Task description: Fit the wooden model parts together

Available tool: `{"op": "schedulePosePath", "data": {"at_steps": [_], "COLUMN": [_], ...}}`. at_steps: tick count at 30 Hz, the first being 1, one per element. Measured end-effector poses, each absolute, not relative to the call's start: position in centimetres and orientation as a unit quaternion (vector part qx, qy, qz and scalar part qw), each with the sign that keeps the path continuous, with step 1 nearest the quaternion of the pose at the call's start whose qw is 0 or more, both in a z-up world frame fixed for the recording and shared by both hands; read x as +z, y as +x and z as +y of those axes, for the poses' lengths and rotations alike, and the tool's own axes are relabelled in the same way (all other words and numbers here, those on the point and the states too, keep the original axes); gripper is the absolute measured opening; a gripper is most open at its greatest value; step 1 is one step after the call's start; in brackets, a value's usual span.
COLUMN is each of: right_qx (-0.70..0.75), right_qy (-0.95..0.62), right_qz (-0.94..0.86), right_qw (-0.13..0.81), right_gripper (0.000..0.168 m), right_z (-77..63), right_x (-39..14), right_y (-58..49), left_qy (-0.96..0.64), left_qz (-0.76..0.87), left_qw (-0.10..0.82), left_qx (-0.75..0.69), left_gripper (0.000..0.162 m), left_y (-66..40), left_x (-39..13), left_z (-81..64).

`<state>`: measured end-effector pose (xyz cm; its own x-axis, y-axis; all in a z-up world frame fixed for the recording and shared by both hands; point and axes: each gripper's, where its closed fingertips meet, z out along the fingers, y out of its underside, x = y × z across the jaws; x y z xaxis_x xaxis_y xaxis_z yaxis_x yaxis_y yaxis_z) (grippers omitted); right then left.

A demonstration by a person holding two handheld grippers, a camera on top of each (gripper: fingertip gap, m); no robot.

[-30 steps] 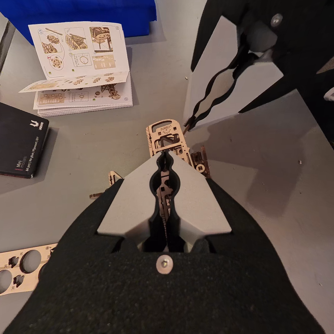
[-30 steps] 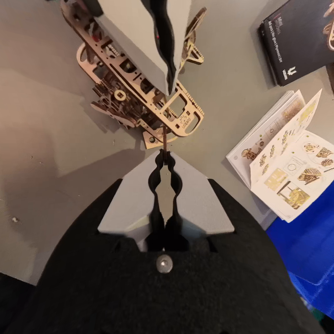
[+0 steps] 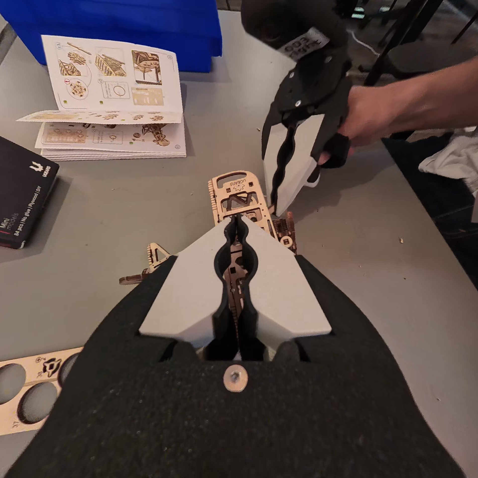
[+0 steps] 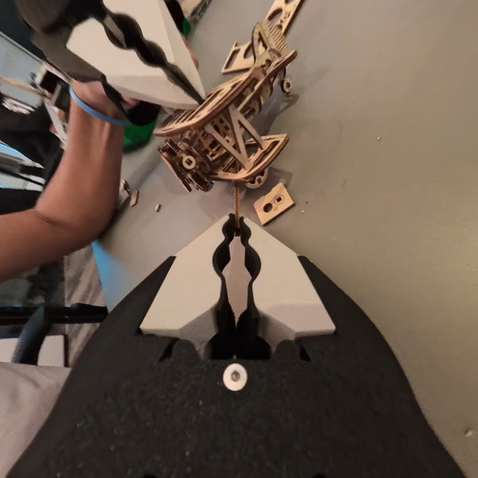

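Left hand-held gripper [image 3: 236,219] clamped on pale laser-cut wooden biplane model [image 3: 236,191] | right hand-held gripper [image 4: 236,222] pinching thin brown wooden stick [image 4: 236,201] | grey bench [image 3: 129,207]

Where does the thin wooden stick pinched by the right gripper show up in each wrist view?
Left wrist view: only the stick's end peeks out at the far right gripper's tip, right of centre, beside the wooden biplane model.
Right wrist view: the stick stands upright at centre, between that gripper's fingertips and the model.
Shared landmark: the biplane model's upper wing, clamped by the left gripper.
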<state>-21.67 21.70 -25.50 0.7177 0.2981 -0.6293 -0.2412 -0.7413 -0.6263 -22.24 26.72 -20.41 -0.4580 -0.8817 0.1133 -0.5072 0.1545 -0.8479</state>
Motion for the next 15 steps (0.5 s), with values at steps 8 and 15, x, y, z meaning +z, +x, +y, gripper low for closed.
{"op": "schedulePosePath", "data": {"at_steps": [8,15], "right_qx": [0.382,0.298], "right_qy": [-0.85,-0.916], "right_qz": [-0.029,-0.122], "right_qw": [0.362,0.239], "right_gripper": [0.001,0.002], "right_z": [22.2,17.2], "right_x": [-25.3,-27.3], "right_y": [-22.0,-20.2], "left_qy": [-0.48,-0.478], "left_qz": [0.704,0.723], "left_qw": [0.192,0.211], "left_qx": [-0.486,-0.453], "left_gripper": [0.0,0.0], "left_y": [-22.8,-22.6], "left_x": [-20.2,-20.3], "left_z": [26.9,26.7]}}
